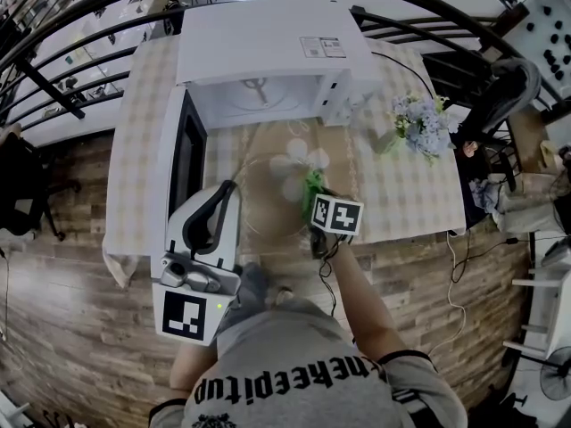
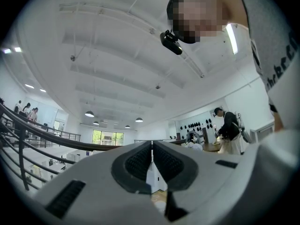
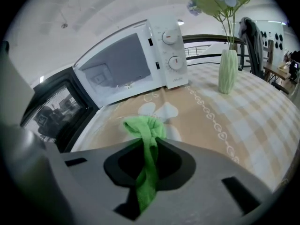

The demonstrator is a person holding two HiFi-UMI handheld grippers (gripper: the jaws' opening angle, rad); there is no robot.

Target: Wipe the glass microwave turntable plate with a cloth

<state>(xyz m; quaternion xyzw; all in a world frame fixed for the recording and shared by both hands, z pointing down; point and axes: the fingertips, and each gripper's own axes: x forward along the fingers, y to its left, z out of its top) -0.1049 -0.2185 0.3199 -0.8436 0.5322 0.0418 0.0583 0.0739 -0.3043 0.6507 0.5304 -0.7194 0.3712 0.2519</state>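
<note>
The clear glass turntable plate lies on the tan table runner in front of the open microwave; in the right gripper view its rim shows faintly at the left. My right gripper is shut on a green cloth, whose bunched end hangs over the plate's right part. My left gripper is held off the table at the near left, tilted up at the ceiling, its jaws shut with nothing between them.
The microwave door stands swung open to the left of the plate. A green vase of flowers stands on the checked tablecloth at the right. A black railing runs behind the table.
</note>
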